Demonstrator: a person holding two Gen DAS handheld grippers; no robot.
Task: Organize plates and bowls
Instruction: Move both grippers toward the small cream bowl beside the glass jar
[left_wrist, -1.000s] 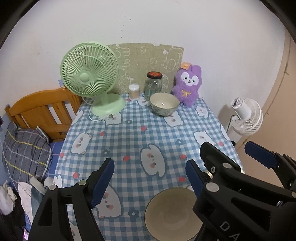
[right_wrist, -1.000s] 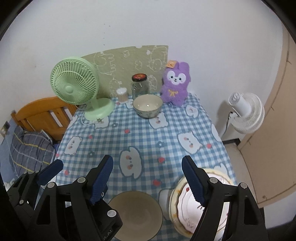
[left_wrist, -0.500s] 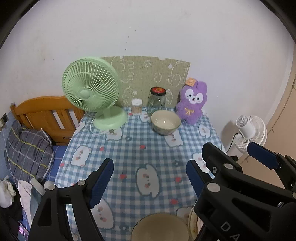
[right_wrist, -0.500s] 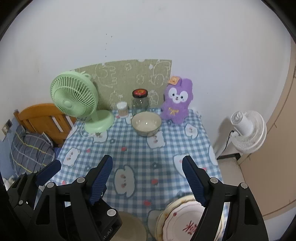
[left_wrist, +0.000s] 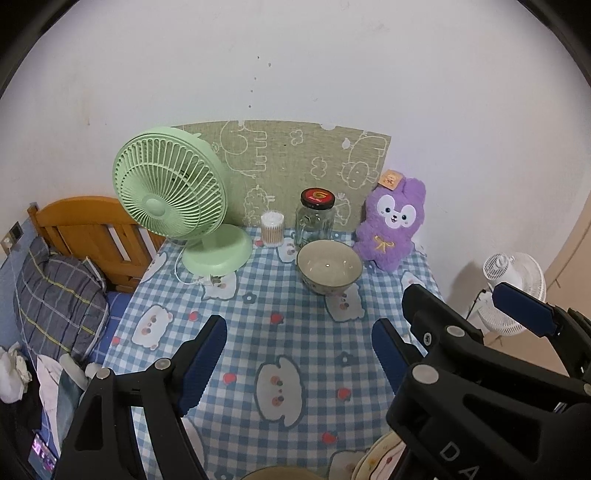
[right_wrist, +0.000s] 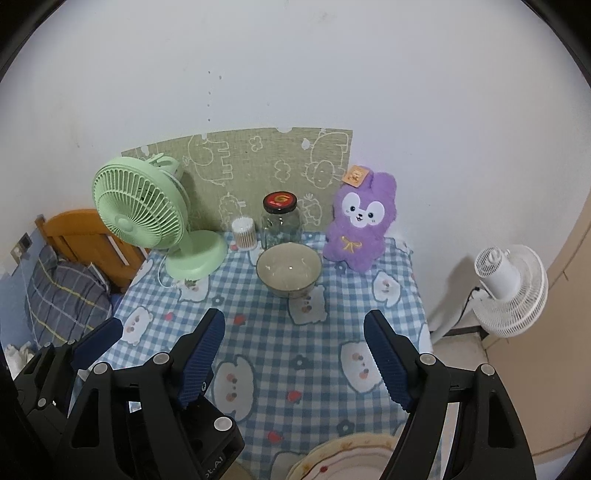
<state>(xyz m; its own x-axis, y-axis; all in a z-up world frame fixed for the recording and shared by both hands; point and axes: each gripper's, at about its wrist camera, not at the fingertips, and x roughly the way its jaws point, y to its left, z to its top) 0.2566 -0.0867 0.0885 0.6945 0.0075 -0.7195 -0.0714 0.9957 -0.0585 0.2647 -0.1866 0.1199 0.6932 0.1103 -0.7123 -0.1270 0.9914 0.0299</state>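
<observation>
Both my grippers hover side by side above the near end of the checked tablecloth (left_wrist: 280, 332), tilted down toward it. My left gripper (left_wrist: 299, 354) has its fingers spread wide with only cloth showing between them, and my right gripper (right_wrist: 293, 354) stands spread the same way, pinching nothing. From the left view, the far bowl (left_wrist: 329, 266) sits upright at about twelve o'clock, just in front of the glass jar (left_wrist: 316, 221) and beside the purple plush rabbit (left_wrist: 391, 225), with the green fan (left_wrist: 173, 199) off at eleven. The near bowl (left_wrist: 277, 474) shows only as a sliver of rim at six o'clock, and the plate (right_wrist: 351, 458) lies at six o'clock in the right view, close under my right fingers, its rim patterned and its far edge in sight. I judge the job hardly begun: the two bowls are well apart and unstacked, the plate lies alone, and I hold nothing. What is left, as I read it, is to gather the bowls together and set the plate in its place. Whether more plates lie under that one I cannot tell.
</observation>
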